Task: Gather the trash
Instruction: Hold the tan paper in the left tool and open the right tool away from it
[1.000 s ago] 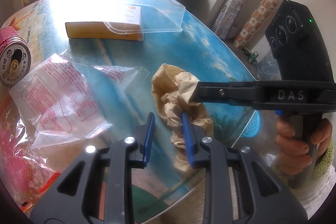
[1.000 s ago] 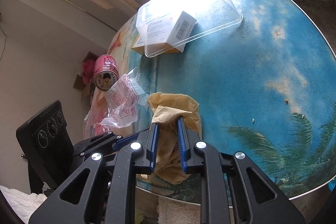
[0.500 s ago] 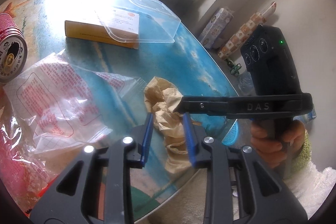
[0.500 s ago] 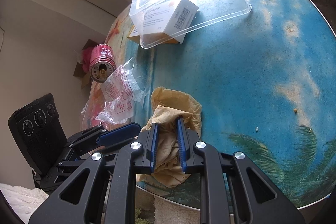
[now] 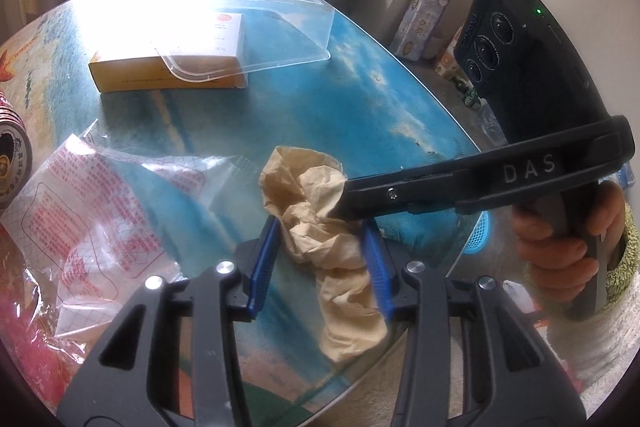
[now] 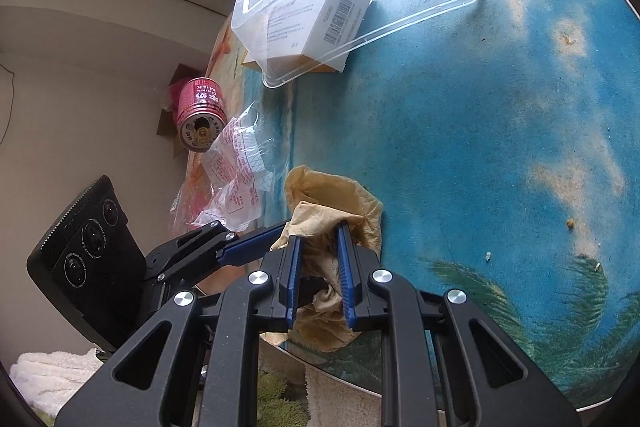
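Note:
A crumpled tan paper bag (image 5: 320, 251) lies at the near edge of the round table (image 5: 360, 87). My right gripper (image 6: 320, 255) is shut on it, with both blue pads pressing its folds. From the left wrist view, the right gripper (image 5: 348, 197) reaches in from the right, held by a hand (image 5: 552, 247). My left gripper (image 5: 320, 225) straddles the same bag and its jaws are opening, so the pads stand beside the paper without squeezing it. In the right wrist view, the left gripper (image 6: 276, 233) sits just left of the bag (image 6: 336, 195).
A clear wrapper with red print (image 5: 92, 195), a red plastic bag (image 5: 24, 307) and a red can (image 6: 198, 115) on its side lie at the left. Farther back, an upturned clear tray (image 5: 248, 27) covers a yellow and white box (image 5: 172, 67). A blue basket (image 5: 478, 235) shows below the table edge.
The left gripper's jaws have spread wider around the tan bag. The right gripper keeps the same grip on it and has tilted slightly.

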Demonstrator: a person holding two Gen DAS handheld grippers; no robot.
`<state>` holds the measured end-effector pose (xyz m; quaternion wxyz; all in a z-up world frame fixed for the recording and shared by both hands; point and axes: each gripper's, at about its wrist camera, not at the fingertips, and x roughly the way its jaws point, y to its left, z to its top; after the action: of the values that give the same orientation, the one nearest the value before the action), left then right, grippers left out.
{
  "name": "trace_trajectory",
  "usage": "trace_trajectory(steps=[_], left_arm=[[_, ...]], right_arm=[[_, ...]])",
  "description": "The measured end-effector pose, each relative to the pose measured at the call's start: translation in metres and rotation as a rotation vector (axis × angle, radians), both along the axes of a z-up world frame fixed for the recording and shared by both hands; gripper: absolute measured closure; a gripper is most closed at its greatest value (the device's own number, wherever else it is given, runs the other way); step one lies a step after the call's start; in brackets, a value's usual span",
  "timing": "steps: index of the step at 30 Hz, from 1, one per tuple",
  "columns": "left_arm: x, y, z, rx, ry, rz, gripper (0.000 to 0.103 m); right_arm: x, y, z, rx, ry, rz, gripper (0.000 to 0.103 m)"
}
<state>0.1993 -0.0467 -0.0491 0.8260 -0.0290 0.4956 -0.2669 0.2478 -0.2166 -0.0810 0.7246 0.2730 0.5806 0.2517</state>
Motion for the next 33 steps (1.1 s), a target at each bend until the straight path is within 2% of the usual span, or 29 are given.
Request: trace_trajectory(steps=[8, 13, 17, 25, 33], left_arm=[[0.002, -0.01, 0.001, 0.069, -0.008, -0.019, 0.064], [0.001, -0.02, 0.001, 0.141, -0.025, -0.036, 0.064], [0.0, -0.024, 0.0, 0.175, -0.029, -0.032, 0.065], [-0.003, -0.029, -0.003, 0.192, -0.033, 0.001, 0.076], [-0.009, -0.028, -0.001, 0.176, -0.051, 0.052, 0.085]], right_arm=[[0.002, -0.014, -0.003, 0.05, 0.022, -0.007, 0.084], [-0.008, -0.026, 0.009, 0.003, -0.027, -0.028, 0.071], [-0.025, -0.04, 0.022, 0.009, -0.071, -0.073, 0.067], [-0.064, -0.076, 0.032, 0.045, -0.117, -0.199, 0.065], [-0.093, -0.086, 0.036, 0.067, -0.138, -0.265, 0.065]])
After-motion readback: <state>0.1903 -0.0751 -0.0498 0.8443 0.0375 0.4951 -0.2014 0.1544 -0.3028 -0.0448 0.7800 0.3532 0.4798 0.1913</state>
